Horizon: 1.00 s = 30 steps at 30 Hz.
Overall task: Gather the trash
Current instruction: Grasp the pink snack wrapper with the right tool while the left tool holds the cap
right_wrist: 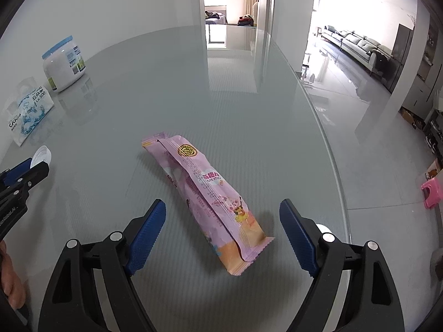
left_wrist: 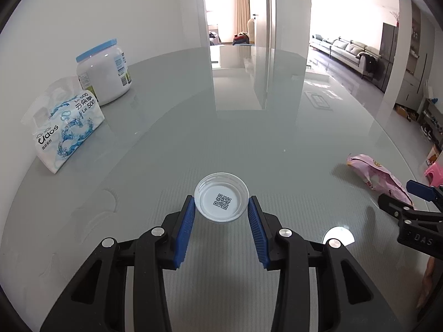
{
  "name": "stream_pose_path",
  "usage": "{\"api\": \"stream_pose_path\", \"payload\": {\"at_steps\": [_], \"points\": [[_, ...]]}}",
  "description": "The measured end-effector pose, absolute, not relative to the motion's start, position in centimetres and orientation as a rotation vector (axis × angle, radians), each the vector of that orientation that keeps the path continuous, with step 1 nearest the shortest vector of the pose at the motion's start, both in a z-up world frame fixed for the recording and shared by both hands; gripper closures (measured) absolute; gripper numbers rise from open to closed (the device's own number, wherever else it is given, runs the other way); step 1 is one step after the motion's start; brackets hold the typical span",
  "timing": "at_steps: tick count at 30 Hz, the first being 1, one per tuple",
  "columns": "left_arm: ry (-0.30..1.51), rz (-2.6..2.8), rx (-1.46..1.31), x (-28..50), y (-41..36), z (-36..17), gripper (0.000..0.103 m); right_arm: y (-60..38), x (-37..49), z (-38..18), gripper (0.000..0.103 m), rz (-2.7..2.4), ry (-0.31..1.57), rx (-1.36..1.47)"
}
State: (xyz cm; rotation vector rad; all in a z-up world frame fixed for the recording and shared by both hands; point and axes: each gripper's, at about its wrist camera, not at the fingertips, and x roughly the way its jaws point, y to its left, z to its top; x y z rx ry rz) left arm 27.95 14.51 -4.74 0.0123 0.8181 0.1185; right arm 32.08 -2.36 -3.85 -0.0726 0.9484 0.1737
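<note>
The left hand-held gripper [left_wrist: 221,207] is gripping a white plastic lid [left_wrist: 221,201] between its blue pads, carrying it just above the glass worktop [left_wrist: 221,110]. The right hand-held gripper [right_wrist: 223,215] is standing wide open, holding nothing, its fingers either side of a pink snack wrapper [right_wrist: 206,193] that is lying near the worktop's right edge. A tissue pack [left_wrist: 65,130] and a white jar [left_wrist: 103,70] are sitting by the left edge.
</note>
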Motion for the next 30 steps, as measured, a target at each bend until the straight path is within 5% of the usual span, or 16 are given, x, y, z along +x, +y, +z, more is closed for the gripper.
{"api": "stream_pose_path", "payload": {"at_steps": [5,10,12,30], "points": [[0.825,0.113,-0.002,28.1,14.7,-4.8,0.064,-1.5,32.5,-4.1,0.026,0.180,0.950,-0.088],[0.825,0.106,-0.011,28.1,14.8,-4.8,0.064,-0.5,32.3,-3.9,0.058,0.209,0.936,-0.101],[0.825,0.100,-0.014,28.0,14.6,-4.8,0.064,-0.2,32.0,-3.8,0.063,0.213,0.934,-0.108],[0.785,0.019,0.028,26.8,12.2,-4.1,0.064,-5.8,21.4,-1.3,0.068,0.104,0.879,0.079]]}}
